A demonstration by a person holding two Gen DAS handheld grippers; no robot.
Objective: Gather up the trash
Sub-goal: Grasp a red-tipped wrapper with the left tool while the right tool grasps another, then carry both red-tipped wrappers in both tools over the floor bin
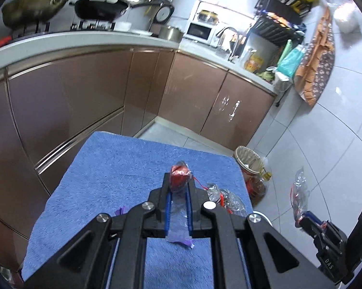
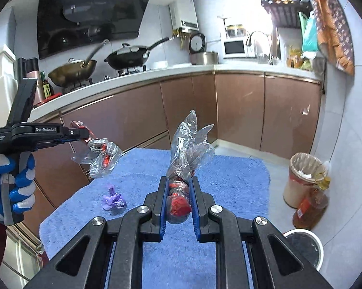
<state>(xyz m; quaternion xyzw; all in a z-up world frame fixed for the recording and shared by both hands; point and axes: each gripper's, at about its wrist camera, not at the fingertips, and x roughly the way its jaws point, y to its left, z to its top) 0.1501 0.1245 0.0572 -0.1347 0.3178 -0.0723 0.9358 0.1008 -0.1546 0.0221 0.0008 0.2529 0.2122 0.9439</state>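
My left gripper (image 1: pixel 179 180) is shut on a crumpled red and clear plastic wrapper (image 1: pixel 179 177) and holds it above the blue towel (image 1: pixel 103 180). In the right wrist view the left gripper (image 2: pixel 84 133) shows at the left with that wrapper (image 2: pixel 103 153) hanging from its tips. My right gripper (image 2: pixel 178 187) is shut on another red and clear plastic wrapper (image 2: pixel 181 192), whose clear end sticks up. In the left wrist view the right gripper (image 1: pixel 301 219) holds its wrapper (image 1: pixel 299 187) over the floor at the right. A purple scrap (image 2: pixel 113 198) lies on the towel (image 2: pixel 229 175).
A bin with a white rim (image 2: pixel 306 245) stands on the floor at the lower right. A lined wicker basket (image 2: pixel 301 178) and an oil bottle (image 2: pixel 311 207) stand beyond it. Brown cabinets (image 2: pixel 241 106) with a white counter run behind the table.
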